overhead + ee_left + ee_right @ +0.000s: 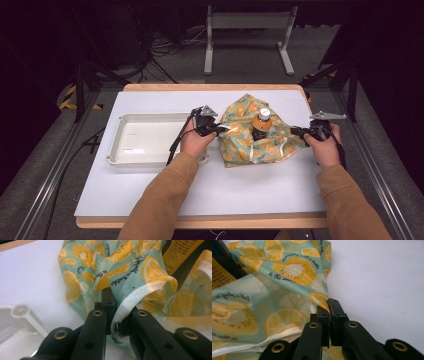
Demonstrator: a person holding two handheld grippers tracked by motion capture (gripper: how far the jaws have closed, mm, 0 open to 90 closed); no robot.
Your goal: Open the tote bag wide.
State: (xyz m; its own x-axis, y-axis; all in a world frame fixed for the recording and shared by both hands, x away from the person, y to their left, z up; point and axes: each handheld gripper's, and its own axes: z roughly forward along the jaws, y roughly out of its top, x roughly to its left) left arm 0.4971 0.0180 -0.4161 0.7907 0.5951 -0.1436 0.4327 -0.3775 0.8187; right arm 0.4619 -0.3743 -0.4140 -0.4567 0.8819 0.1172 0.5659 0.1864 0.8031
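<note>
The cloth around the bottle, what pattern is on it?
The cloth is teal with yellow lemon and kiwi slices and black lettering; clearest in the left gripper view.

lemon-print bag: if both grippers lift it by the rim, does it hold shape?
Probably not: the bag is thin and creased, so it should sag. The upright bottle inside likely adds weight and could tip. The pinched edges may slip.

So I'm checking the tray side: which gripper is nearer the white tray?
Left. The left gripper sits just beside the white tray; the right gripper is beyond the fruit-print cloth.
</note>
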